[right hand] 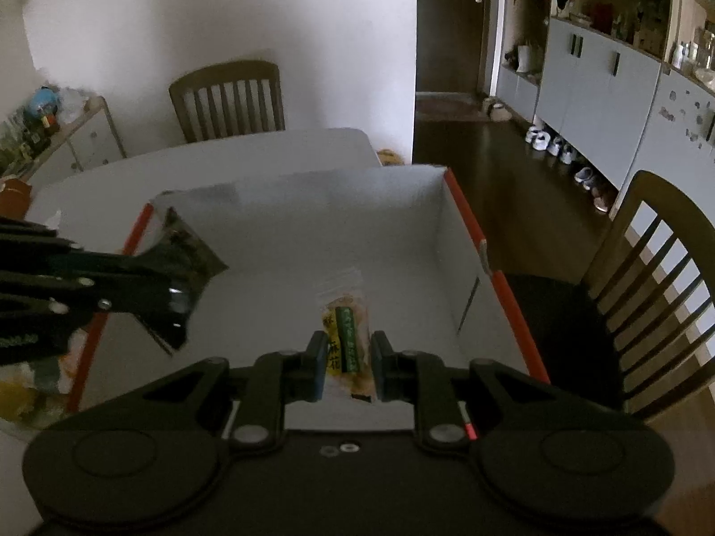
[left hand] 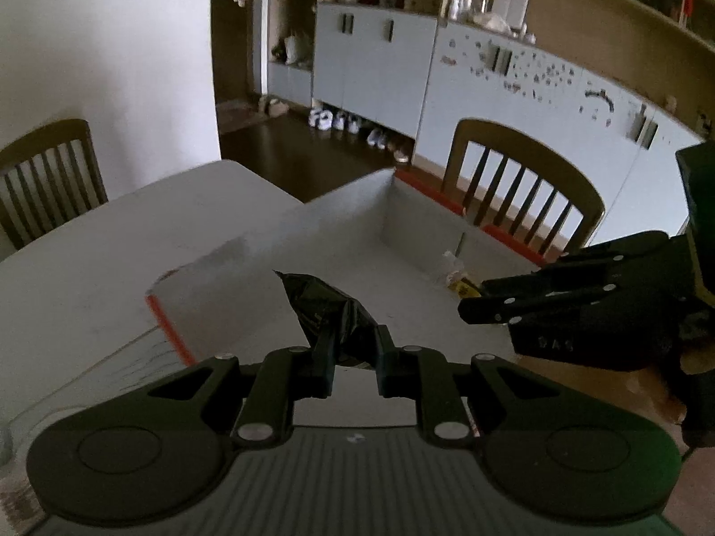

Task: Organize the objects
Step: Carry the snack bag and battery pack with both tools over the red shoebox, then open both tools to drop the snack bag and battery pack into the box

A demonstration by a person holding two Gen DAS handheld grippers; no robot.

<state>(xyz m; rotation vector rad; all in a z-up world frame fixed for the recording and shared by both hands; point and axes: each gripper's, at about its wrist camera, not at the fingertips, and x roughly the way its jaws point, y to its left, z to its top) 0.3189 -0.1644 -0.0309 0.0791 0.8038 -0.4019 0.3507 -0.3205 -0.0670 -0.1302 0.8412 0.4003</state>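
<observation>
Two claws worked above one shallow white box (right hand: 313, 223) with orange-red edges, which sat on the white counter (left hand: 89, 268). My left claw (left hand: 353, 348) was pinching a crumpled black packet (left hand: 326, 308); the packet's body rose ahead of the fingertips (left hand: 324, 357) and hung over the box floor, near the box's left wall as seen from my right claw. In the right wrist view the same packet (right hand: 187, 250) jutted from the left claw (right hand: 178, 299), which entered from the left edge of the frame.

My right claw (right hand: 346, 362) was spread, its two fingers (right hand: 315, 366) standing on either side of a clear snack packet (right hand: 346, 339) with a yellow and green label. That packet lay flat on the box floor just ahead of and between the fingers; whether the pads touched it I could not tell. From my left claw, the same snack packet (left hand: 456, 277) lay ahead and to the right, just before the tips of the right claw (left hand: 473, 308), which reached in from the right.

Beyond the box stood a wooden slat-backed chair (right hand: 228, 98) at the far side of the counter, and a second chair (right hand: 657, 277) stood to the right of my right claw. Pale cabinets (left hand: 375, 58) lined the far wall, with shoes (left hand: 335, 120) on the dark floor beneath them.
</observation>
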